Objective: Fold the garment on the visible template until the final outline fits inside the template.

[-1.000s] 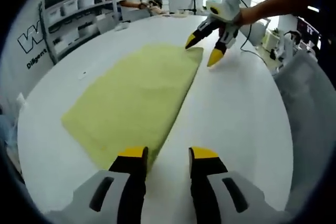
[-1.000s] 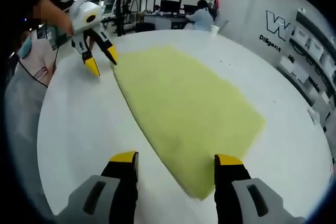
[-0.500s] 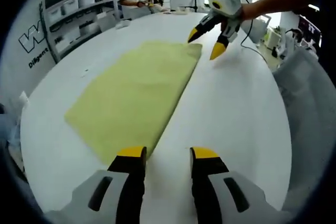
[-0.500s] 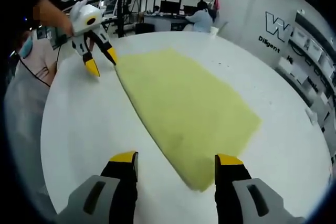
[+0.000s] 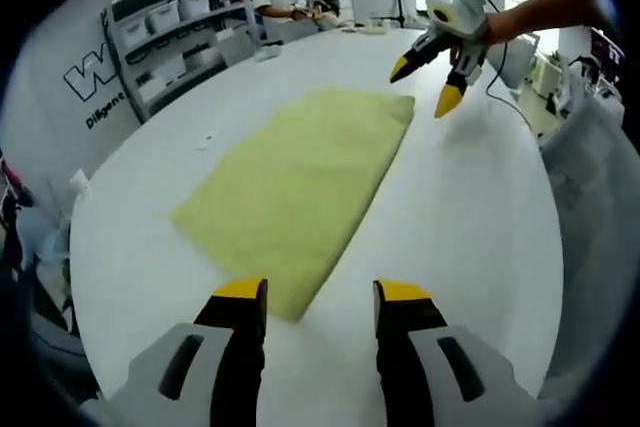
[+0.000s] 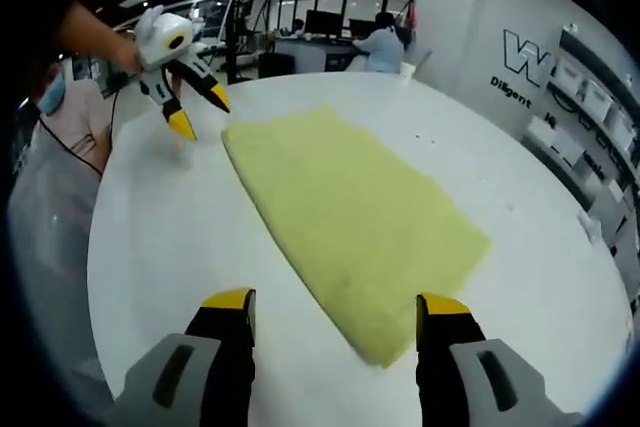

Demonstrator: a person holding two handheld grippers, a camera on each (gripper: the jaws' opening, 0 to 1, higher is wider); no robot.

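With both tongs lifted back off the garment point(image 5: 300, 187), left gripper point(image 5: 320, 297) and right gripper point(image 6: 335, 302) gape empty; fold released, near corner between jaws.

table: white point(image 5: 480, 207), round-edged
shelving: grey point(image 5: 165, 42), holds white bins
wall: lettered point(image 6: 525, 67)
person: seated beyond table point(image 6: 383, 44)

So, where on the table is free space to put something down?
The white table is bare between the yellow garment and the table's edge on the person's side. A narrower bare strip borders the garment toward the shelves. No crowded spot is visible.
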